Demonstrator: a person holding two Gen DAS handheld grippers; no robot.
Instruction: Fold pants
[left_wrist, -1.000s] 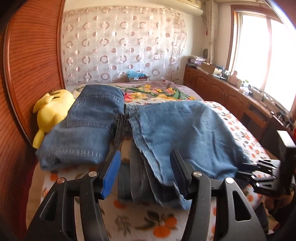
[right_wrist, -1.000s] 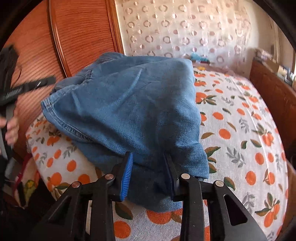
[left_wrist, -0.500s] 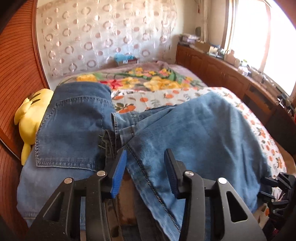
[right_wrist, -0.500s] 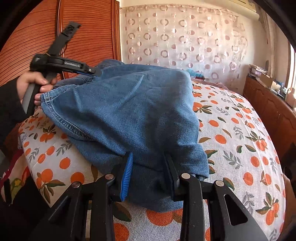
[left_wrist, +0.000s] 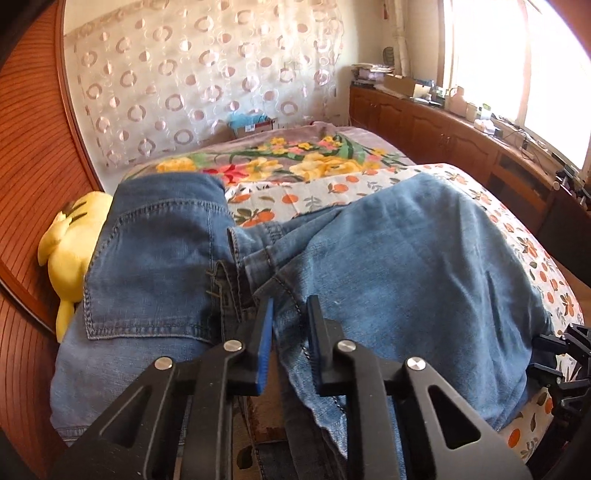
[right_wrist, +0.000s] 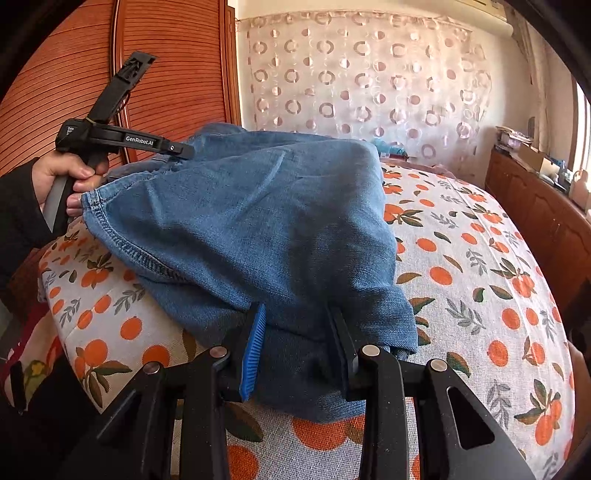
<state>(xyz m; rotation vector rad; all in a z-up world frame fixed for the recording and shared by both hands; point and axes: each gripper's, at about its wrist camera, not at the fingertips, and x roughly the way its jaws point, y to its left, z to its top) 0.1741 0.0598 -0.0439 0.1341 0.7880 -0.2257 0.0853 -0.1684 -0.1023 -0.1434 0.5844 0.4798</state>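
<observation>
pants (left_wrist: 406, 258) on bed (left_wrist: 314, 192) | plush toy (left_wrist: 74, 240) left of pants

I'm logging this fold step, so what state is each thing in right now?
jeans: partly folded, bunched on the bed, held at two places.
left claw: nearly shut, pinching a seamed edge of the jeans.
right claw: closed on a thick fold of the jeans.
plush toy: lying against the headboard, partly under the jeans.
bedsheet: spread over the bed.
</observation>
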